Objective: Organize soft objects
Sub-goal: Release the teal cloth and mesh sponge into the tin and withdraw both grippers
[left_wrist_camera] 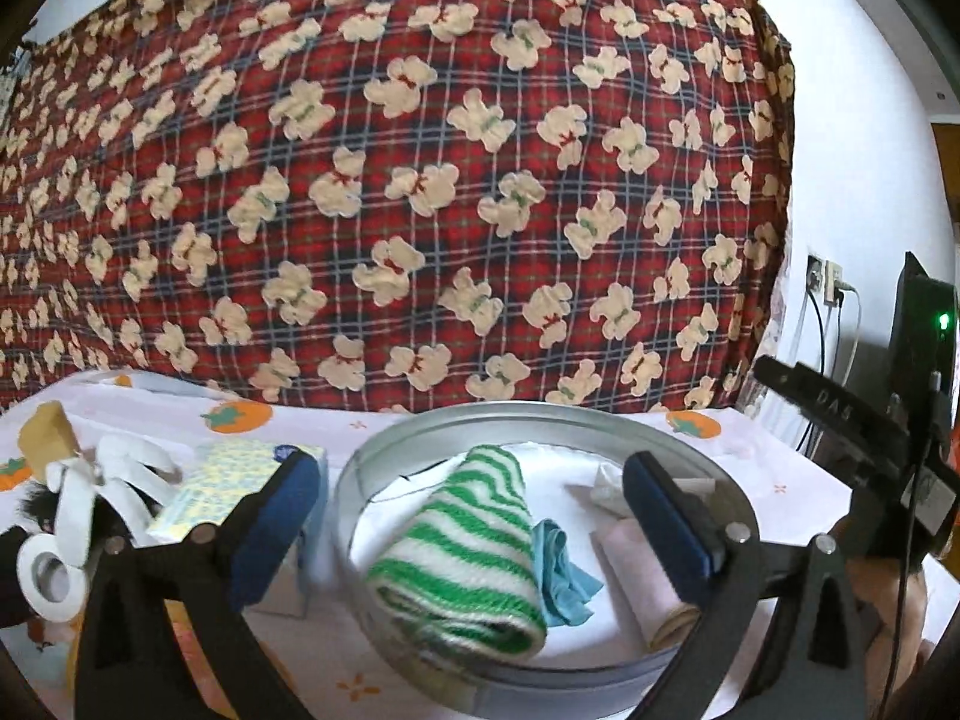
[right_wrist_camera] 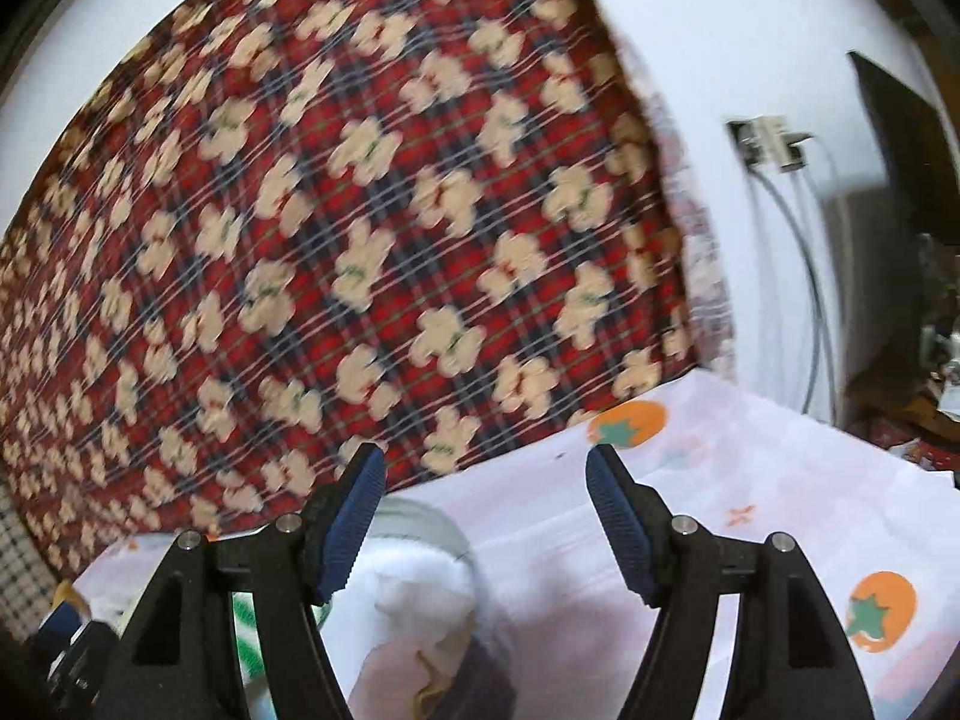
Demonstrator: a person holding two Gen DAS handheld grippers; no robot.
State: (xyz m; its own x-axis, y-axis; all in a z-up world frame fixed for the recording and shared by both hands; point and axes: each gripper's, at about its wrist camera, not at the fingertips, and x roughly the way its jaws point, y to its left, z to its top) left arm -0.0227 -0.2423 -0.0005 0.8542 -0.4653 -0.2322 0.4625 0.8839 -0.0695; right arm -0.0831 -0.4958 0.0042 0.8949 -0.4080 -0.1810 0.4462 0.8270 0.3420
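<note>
Left wrist view: left gripper (left_wrist_camera: 474, 513), jaws spread wide, nothing between the pads. Round tin (left_wrist_camera: 420, 429) at lower centre on the counter (left_wrist_camera: 774, 480), which wears a white cloth with orange fruit print. Inside the tin: rolled green-and-white striped towel (left_wrist_camera: 462, 552); teal cloth (left_wrist_camera: 561, 570) touching its right side; pale folded cloth (left_wrist_camera: 636, 564) further right, partly behind the right finger. Left of the tin: yellow patterned pack (left_wrist_camera: 222, 480), tape roll (left_wrist_camera: 48, 576), white ribbon (left_wrist_camera: 96, 480), tan sponge (left_wrist_camera: 45, 432). Red plaid blanket (left_wrist_camera: 390, 180) fills the background.

Right wrist view, blurred: right gripper (right_wrist_camera: 486, 519), jaws partly apart, holding nothing. Tin (right_wrist_camera: 444, 525) at lower centre, white cloth (right_wrist_camera: 420, 588) in it. Towel (right_wrist_camera: 246, 618) glimpsed at lower left behind the left finger. Blanket (right_wrist_camera: 360, 240) behind.
</note>
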